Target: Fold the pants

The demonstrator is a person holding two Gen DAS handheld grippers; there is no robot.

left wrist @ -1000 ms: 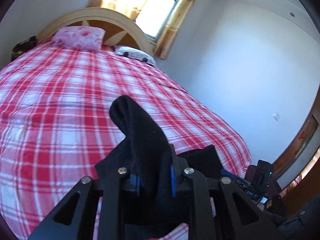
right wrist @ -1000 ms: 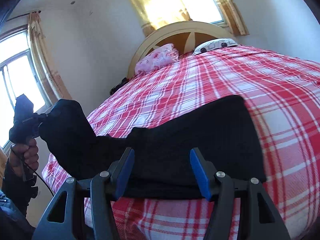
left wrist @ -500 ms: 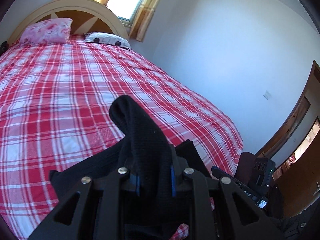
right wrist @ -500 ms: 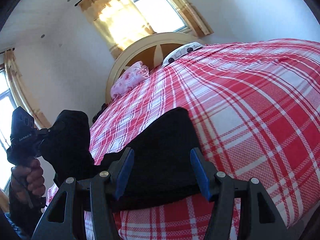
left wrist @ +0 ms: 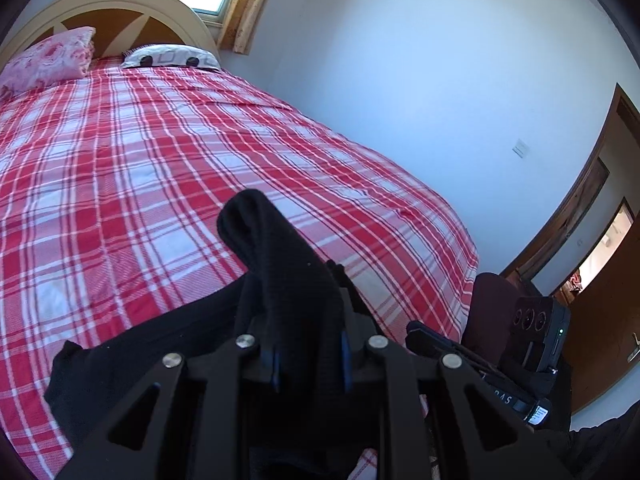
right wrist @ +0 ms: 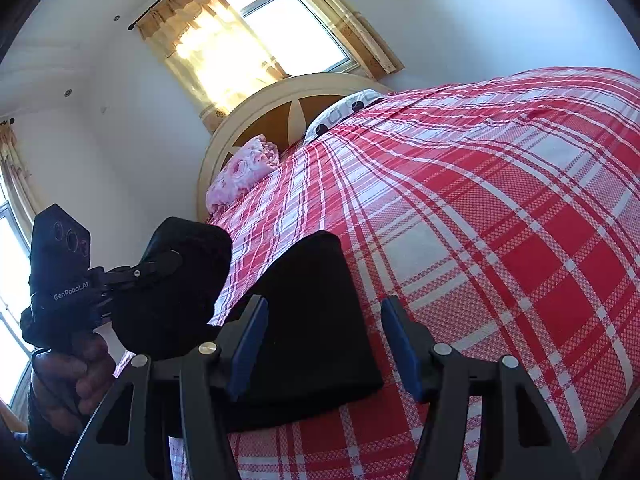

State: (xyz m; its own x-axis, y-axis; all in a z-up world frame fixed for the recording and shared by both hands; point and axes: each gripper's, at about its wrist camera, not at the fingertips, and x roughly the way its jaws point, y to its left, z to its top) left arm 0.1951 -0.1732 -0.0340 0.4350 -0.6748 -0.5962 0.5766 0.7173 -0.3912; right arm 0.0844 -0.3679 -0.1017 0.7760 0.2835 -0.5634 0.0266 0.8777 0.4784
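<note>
2 tools work the pants (right wrist: 316, 320), which lie on the bed (left wrist: 140, 152) near its foot edge. The left tool (left wrist: 308, 364) is clamped on a bunched end of the fabric, its blue pads nearly together with the cloth standing up between them. The right tool (right wrist: 324, 344) is about half open and grips nothing; the flat dark panel shows between its fingers.

To do the fold well, in my judgement:
1. Carry the held end across over the flat panel and keep it high enough that the fabric does not drag.
2. Align the edges before release.
3. Use the right tool to pin or smooth the lower layer.

Both tools point down at the bed at a moderate slant. In the right view, the left tool is raised at the left, and a hand (right wrist: 68, 376) grips its handle.
</note>
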